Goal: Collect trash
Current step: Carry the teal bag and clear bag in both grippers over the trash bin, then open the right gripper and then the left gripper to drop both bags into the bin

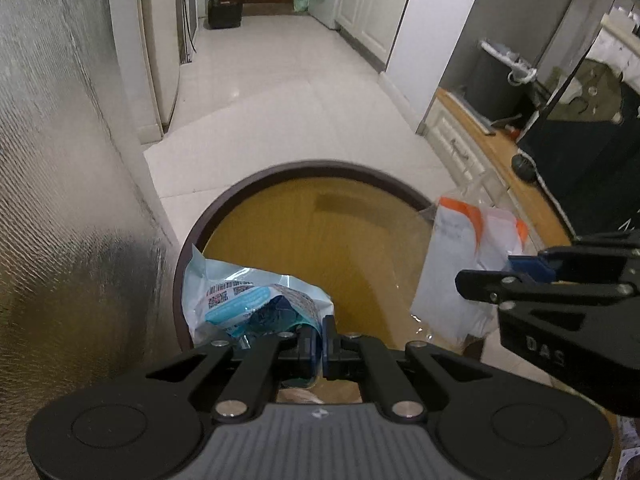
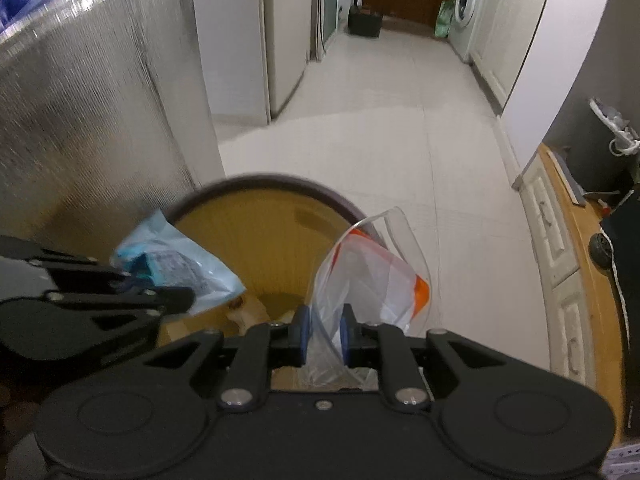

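Observation:
A round bin with a dark rim (image 1: 224,208) and yellow-brown inside stands on the floor below both grippers; it also shows in the right wrist view (image 2: 208,194). My left gripper (image 1: 323,340) is shut on a light blue printed wrapper (image 1: 240,296), held over the bin's left rim. The wrapper shows in the right wrist view too (image 2: 176,256). My right gripper (image 2: 324,336) is shut on a clear plastic package with orange and white print (image 2: 368,276), held over the bin's right rim. The package (image 1: 460,260) and right gripper (image 1: 532,272) show in the left wrist view.
A silver textured surface (image 1: 52,160) rises close on the left. A wooden counter (image 1: 520,184) with white drawers curves along the right, with a dark bin (image 1: 496,80) on it. White tiled floor (image 2: 380,128) runs ahead to a washing machine (image 2: 468,8) and cabinets.

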A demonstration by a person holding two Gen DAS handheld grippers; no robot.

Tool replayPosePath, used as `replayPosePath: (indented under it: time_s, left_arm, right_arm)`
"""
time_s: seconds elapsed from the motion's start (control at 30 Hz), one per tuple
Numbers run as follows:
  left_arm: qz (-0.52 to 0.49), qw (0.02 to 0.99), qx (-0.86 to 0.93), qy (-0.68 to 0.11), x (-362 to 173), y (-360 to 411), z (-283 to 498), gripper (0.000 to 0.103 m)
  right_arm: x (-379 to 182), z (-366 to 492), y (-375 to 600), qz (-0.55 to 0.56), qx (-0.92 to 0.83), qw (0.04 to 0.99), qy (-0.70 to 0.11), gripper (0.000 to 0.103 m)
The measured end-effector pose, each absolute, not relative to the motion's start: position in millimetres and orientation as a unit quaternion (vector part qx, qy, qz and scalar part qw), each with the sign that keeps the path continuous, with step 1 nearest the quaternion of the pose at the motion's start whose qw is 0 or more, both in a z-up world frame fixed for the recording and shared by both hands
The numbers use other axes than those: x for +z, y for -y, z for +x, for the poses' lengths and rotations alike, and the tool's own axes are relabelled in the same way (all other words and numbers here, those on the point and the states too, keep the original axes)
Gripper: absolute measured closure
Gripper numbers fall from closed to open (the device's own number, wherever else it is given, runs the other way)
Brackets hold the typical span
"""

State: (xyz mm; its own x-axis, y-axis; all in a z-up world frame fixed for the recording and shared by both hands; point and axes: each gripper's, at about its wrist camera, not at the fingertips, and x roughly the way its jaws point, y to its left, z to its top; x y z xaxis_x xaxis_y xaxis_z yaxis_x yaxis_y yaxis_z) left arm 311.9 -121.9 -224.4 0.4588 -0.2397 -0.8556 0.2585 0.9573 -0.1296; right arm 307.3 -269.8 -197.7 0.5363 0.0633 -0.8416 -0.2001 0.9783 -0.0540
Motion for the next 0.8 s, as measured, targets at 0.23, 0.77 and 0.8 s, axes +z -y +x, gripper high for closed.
replayPosePath:
  time_s: [0.23, 0.77, 0.8]
  left_arm:
    - [0.031, 0.844, -0.154, -0.513, -242, 126, 317, 0.100]
    - [0.050, 0.825, -0.177, -0.534, -260, 132, 319, 0.100]
    - [0.051, 0.825, -0.178, -0.534, -261, 132, 319, 0.100]
  right_arm:
    - [-222, 323, 264, -0.080, 0.075, 0.849, -0.518, 0.084]
    - [-232, 333, 266, -0.054, 0.092, 0.835, -0.539, 0.076]
    - [-232, 333, 267, -0.051, 0.092, 0.836, -0.539, 0.076]
